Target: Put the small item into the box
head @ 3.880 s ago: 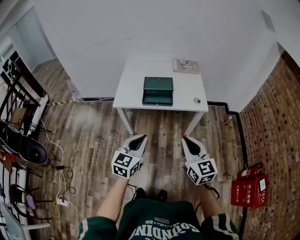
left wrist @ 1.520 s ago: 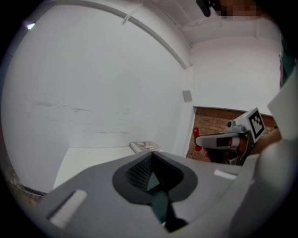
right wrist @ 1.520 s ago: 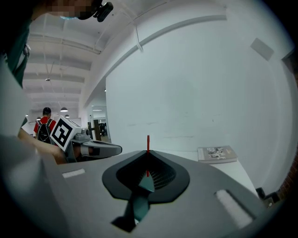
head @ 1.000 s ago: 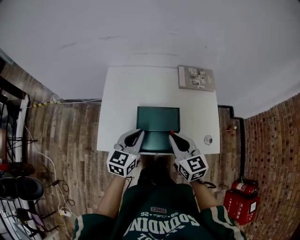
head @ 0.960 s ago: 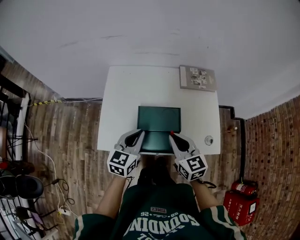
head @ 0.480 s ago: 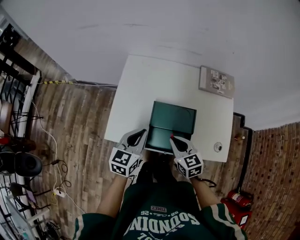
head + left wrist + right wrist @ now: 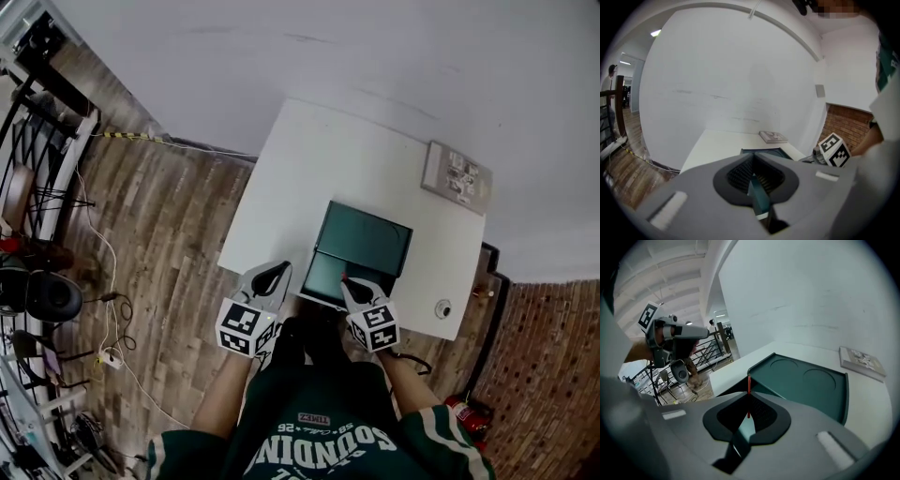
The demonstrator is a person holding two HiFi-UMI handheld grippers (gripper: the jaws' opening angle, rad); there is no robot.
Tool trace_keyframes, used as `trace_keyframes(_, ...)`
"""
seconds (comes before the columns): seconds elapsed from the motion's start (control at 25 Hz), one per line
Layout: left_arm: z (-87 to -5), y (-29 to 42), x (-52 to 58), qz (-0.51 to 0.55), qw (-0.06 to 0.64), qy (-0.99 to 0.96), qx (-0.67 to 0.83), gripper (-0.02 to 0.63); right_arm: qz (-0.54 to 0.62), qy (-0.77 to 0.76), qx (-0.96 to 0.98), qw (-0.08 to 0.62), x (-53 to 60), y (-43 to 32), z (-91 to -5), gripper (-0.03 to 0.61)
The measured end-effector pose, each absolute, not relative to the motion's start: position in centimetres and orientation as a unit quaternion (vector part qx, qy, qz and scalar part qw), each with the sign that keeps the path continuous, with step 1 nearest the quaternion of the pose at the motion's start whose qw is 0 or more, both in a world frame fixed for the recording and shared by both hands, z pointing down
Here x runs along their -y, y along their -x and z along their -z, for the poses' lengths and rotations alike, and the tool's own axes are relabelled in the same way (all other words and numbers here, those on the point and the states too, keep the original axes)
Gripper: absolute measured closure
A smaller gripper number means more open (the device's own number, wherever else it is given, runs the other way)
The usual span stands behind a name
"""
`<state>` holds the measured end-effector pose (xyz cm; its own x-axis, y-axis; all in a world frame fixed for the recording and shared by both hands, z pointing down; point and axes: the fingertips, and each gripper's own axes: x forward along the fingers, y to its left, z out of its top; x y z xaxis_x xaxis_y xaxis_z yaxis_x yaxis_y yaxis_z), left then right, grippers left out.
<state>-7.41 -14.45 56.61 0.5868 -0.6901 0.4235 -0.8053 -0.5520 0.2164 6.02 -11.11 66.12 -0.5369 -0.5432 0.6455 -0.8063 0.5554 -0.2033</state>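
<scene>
Tabletop (image 7: 319,159): white, smooth, rectangular. A few seconds ago it stood well ahead across the plank floor; now the person is right at its near edge, so the walk-up looks finished.
Box (image 7: 364,242): dark green, matte and stiff-looking, open at the middle of the near edge. The lid lies back flat toward the far edge and shows two shallow round recesses. It looks ready to receive the item.
Booklet (image 7: 457,176): thin, flat and printed, at the far right corner.
Left gripper (image 7: 281,269): grey plastic with a black-and-white marker cube, by the near edge just left of the box. Its ribbed black fingers are pressed together with nothing between them.
Right gripper (image 7: 346,279): same build, with a red mark at the tip. It has come forward over the box's near part. Its fingers are pressed together and empty.
Small item (image 7: 442,308): round and pale with a dark centre, at the near right corner, apart from the box. It is too small to tell the material. It is not yet gripped, and the right gripper is the nearer one.
</scene>
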Motion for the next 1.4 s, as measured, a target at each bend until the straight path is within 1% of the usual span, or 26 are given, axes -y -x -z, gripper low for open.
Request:
trace_keyframes(0.44, -57.5, 9.5, 12.9, -0.151, 0.208, -0.853, 0.455, 0.563, -0.289, -0.358, 0.802, 0.381, 10.9, -5.5, -72.3, 0.566)
trace_keyframes(0.68, -57.7, 10.9, 12.4, -0.154, 0.212, -0.844, 0.468, 0.565, -0.308, -0.340, 0.781, 0.424, 10.9, -5.3, -74.6, 0.566)
trace_keyframes(0.92, -57.8, 11.3, 11.7, -0.155, 0.216, -0.840, 0.473, 0.564, -0.319, -0.331, 0.771, 0.440, 10.9, -5.4, -75.7, 0.566)
trace_keyframes(1.16, -58.0, 11.7, 10.9, -0.153, 0.219, -0.839, 0.474, 0.563, -0.332, -0.327, 0.773, 0.431, 10.7, -5.2, -76.0, 0.565)
trace_keyframes(1.24, -58.1, 11.6, 10.7, -0.153, 0.219, -0.839, 0.474, 0.563, -0.337, -0.329, 0.773, 0.426, 10.6, -5.3, -75.9, 0.548)
trace_keyframes(1.4, -57.8, 11.5, 10.8, -0.151, 0.216, -0.843, 0.468, 0.563, -0.330, -0.348, 0.773, 0.416, 10.7, -5.9, -75.1, 0.540)
